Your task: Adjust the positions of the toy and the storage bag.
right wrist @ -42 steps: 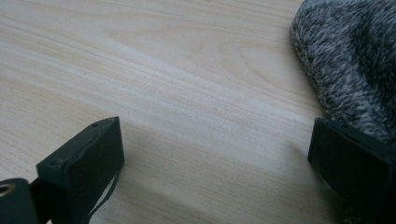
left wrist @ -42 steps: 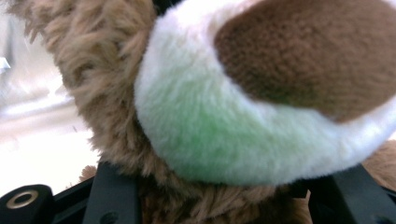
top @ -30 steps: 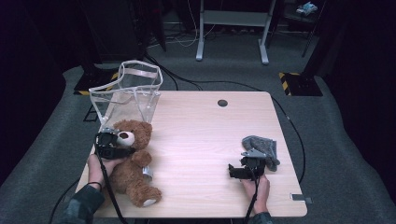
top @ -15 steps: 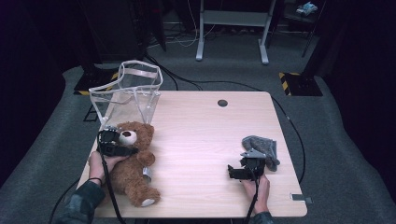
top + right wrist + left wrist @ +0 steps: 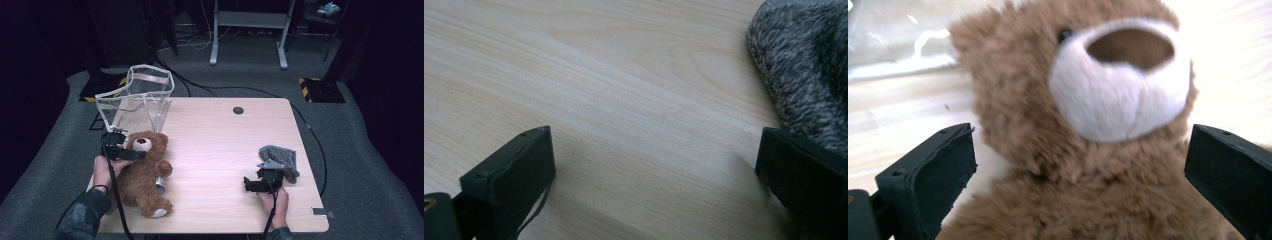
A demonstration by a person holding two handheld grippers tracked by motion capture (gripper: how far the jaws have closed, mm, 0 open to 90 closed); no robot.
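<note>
The left gripper hangs at the bear's head, and its jaws have just been opening: in the left gripper view the 2 black jaws stand wide apart, with the bear between them but neither pad pressing on the fur. The step in hand looks like a release or a re-grip of the bear, likely on its way to the clear bag just behind it.

To do this well, the gripper should back off straight and a little upward, so that no jaw drags the plush and tips the bear over. If a fresh grip is wanted, I would centre the jaws on the neck or the upper body, where the stuffing is narrow enough to squeeze, and not on the round muzzle, which would slip.

The bear sits at the near left of the counter, head toward the bag, muzzle facing up into the gripper's camera. A small metal can lies against its side.

The right gripper rests low on the counter with its jaws open on nothing; a grey knit cloth lies just beside 1 jaw.
</note>
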